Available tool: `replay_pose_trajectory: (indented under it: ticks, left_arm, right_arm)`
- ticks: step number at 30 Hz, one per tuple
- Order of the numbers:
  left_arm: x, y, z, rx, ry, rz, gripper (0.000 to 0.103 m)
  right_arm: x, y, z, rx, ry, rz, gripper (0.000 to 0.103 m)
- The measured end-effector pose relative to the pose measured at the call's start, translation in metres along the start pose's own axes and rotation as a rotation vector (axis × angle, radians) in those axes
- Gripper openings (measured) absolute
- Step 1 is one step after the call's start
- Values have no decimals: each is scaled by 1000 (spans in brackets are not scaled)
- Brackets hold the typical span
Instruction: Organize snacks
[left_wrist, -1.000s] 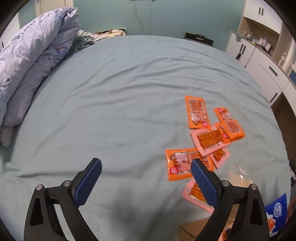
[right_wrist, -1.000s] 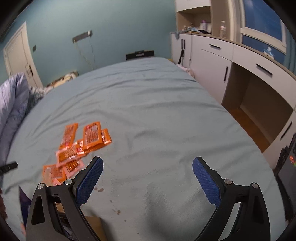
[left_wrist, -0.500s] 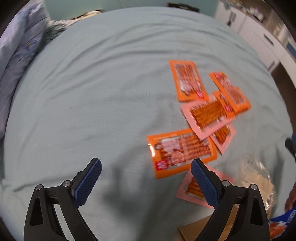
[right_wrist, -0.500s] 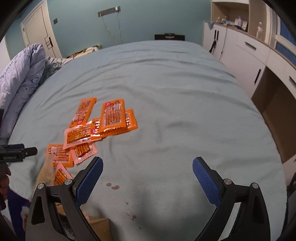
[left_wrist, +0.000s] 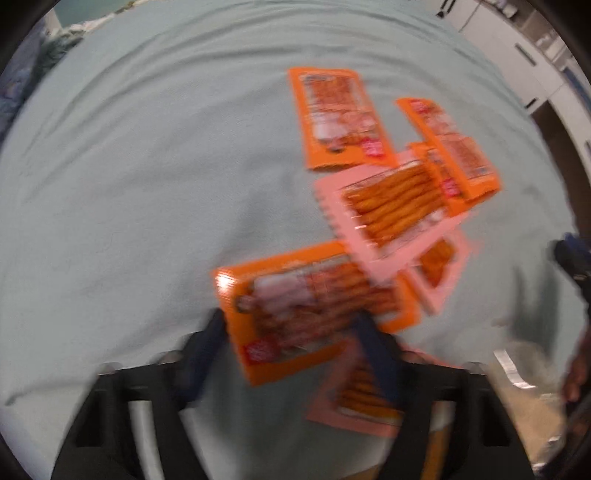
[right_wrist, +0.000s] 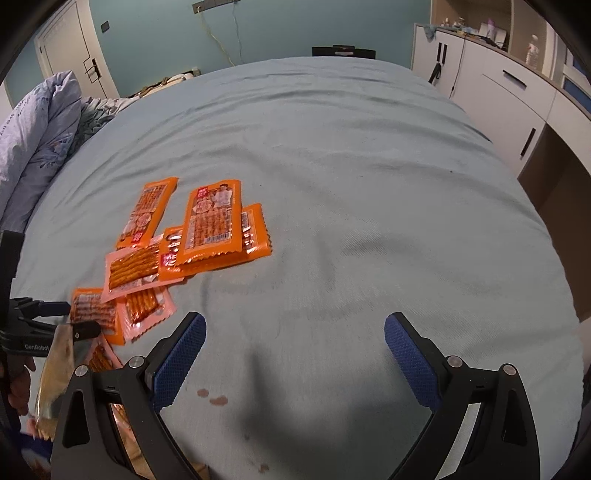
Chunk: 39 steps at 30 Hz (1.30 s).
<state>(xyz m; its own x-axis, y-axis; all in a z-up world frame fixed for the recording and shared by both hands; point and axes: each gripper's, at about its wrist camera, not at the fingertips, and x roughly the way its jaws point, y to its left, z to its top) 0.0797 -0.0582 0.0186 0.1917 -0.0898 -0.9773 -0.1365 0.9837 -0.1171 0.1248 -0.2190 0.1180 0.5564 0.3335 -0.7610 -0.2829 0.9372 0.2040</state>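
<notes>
Orange snack packets lie scattered on a pale green bed sheet (right_wrist: 369, 192), clustered toward the left side of the bed as the right wrist camera sees it. The left claw (left_wrist: 291, 332) points steeply down over the nearest orange packet (left_wrist: 314, 306), its blue-padded jaws closing with that packet between them; the view is blurred by motion, so whether the pads already press on the packet cannot be told. Just beyond it a pink packet of stick snacks (left_wrist: 395, 206) overlaps the orange one's far corner, and a second pink packet (left_wrist: 439, 262) peeks out from beneath it. Another pink packet (left_wrist: 358, 398) lies just under the left claw's right finger. Farther off, an upright orange packet (left_wrist: 336, 118) lies flat beside a slanted orange packet (left_wrist: 450, 144) that rests on yet another. The right claw (right_wrist: 295, 354) hovers over bare sheet to the right of the pile, its jaws wide apart with nothing between them. From that camera the left claw's dark tips (right_wrist: 70, 317) show at the left edge above the nearest packets, with a crinkled clear bag (right_wrist: 55, 373) just below them. A bundled floral duvet (right_wrist: 33, 140) sits at the bed's far left, and white cabinets (right_wrist: 517, 96) line the right wall
</notes>
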Motion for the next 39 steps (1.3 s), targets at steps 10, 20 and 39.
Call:
replay_pose_trajectory:
  ticks: [10, 20, 39]
  left_arm:
    - [-40, 41, 5, -216, -54, -179, 7]
    - [-98, 43, 9, -214, -212, -174, 5]
    - [-171, 14, -76, -97, -426, -196, 5]
  right_arm:
    - [42, 21, 39, -66, 12, 134, 98]
    - [116, 49, 69, -174, 105, 129, 95]
    - [-29, -57, -19, 207, -46, 260, 4]
